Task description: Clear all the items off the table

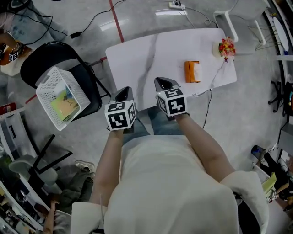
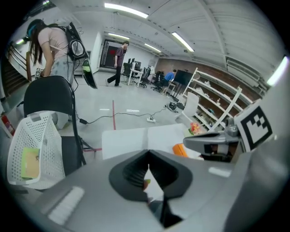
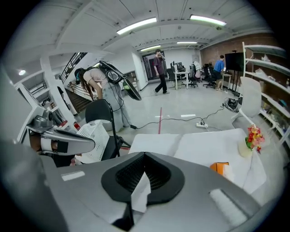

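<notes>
Jaws together, empty, on your left gripper [image 1: 122, 94] and right gripper [image 1: 165, 84]; both at counter [image 1: 151, 50] edge, 6 o'clock, presumably lined up for orange box [image 1: 192, 71] at 1 o'clock.

I have the white rectangular marble-patterned table [image 1: 146, 55] straight ahead of me. The orange tissue box [image 1: 192, 71] lies on its right half, and the small pot of bright flowers [image 1: 225, 47] stands behind that, at the far right corner. Left of the table is the black folding chair [image 1: 41, 61]. The white perforated plastic basket [image 1: 48, 84] sits on its seat, with a flat yellow-green packet [image 1: 64, 103] lying inside. My left gripper [image 1: 123, 93] and right gripper [image 1: 165, 83] are side by side at the table's near edge. A white power strip [image 1: 176, 5] lies on the floor beyond the table.
</notes>
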